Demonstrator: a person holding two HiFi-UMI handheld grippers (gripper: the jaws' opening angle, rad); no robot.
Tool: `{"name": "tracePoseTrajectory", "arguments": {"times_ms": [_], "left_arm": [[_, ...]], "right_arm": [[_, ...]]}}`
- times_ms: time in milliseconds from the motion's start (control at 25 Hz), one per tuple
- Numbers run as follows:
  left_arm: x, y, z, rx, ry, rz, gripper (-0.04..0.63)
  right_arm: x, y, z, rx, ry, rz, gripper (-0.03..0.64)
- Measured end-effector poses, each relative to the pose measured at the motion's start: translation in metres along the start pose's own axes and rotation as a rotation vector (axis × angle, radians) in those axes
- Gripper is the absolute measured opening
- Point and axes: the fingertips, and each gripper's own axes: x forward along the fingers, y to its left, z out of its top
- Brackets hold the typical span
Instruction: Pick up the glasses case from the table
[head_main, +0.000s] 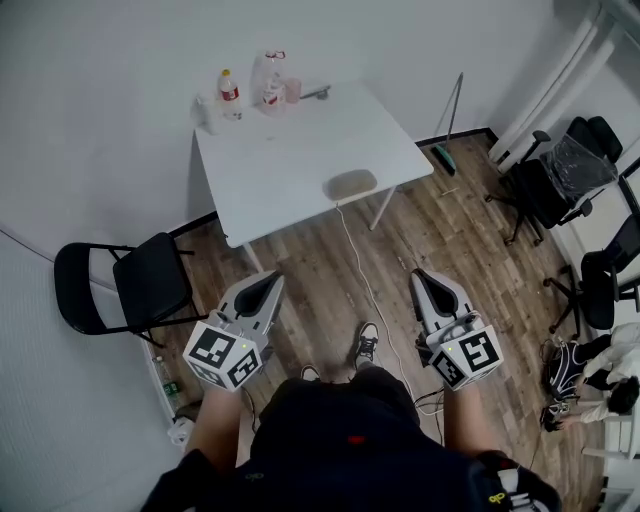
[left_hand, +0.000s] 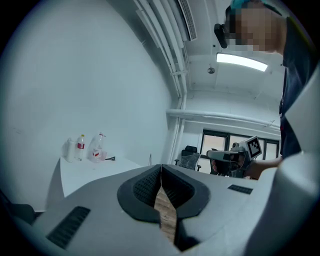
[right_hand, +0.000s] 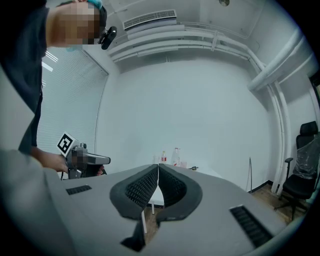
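A grey oval glasses case (head_main: 351, 184) lies near the front edge of the white table (head_main: 290, 160) in the head view. My left gripper (head_main: 271, 278) and right gripper (head_main: 421, 274) are both held level above the wooden floor, well short of the table. Each has its jaws together with nothing between them. In the left gripper view the left gripper (left_hand: 161, 167) faces the table (left_hand: 87, 172), and the case is hidden behind the jaws. The right gripper (right_hand: 158, 167) faces the table's far end in the right gripper view.
Bottles (head_main: 229, 93) and a cup (head_main: 292, 90) stand at the table's back edge. A black folding chair (head_main: 130, 285) is left of the table, and office chairs (head_main: 560, 175) are at the right. A white cable (head_main: 365, 285) runs across the floor from the table.
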Motion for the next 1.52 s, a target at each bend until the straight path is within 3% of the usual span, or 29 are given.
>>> {"name": "tracePoseTrajectory", "arguments": {"times_ms": [240,720,1120,1320,1520], "left_arm": [[0.031,0.014,0.0,0.004,0.023,0.018,0.021],[0.159,0.035,0.011,0.01,0.068,0.096,0.022],[0.257,0.05,0.028,-0.034,0.046,0.237,0.021],[0.28,0.049,0.022,-0.025,0.077,0.272,0.021],[0.279,0.065,0.015,-0.056,0.078,0.306,0.021]], "right_arm": [[0.028,-0.025,-0.012,0.023,0.009,0.031,0.021],[0.108,-0.151,-0.029,0.097,0.03,0.124,0.021],[0.164,-0.251,-0.045,0.145,0.085,0.281,0.021],[0.193,-0.274,-0.052,0.166,0.091,0.338,0.021],[0.223,-0.267,-0.064,0.148,0.126,0.388,0.021]]}}
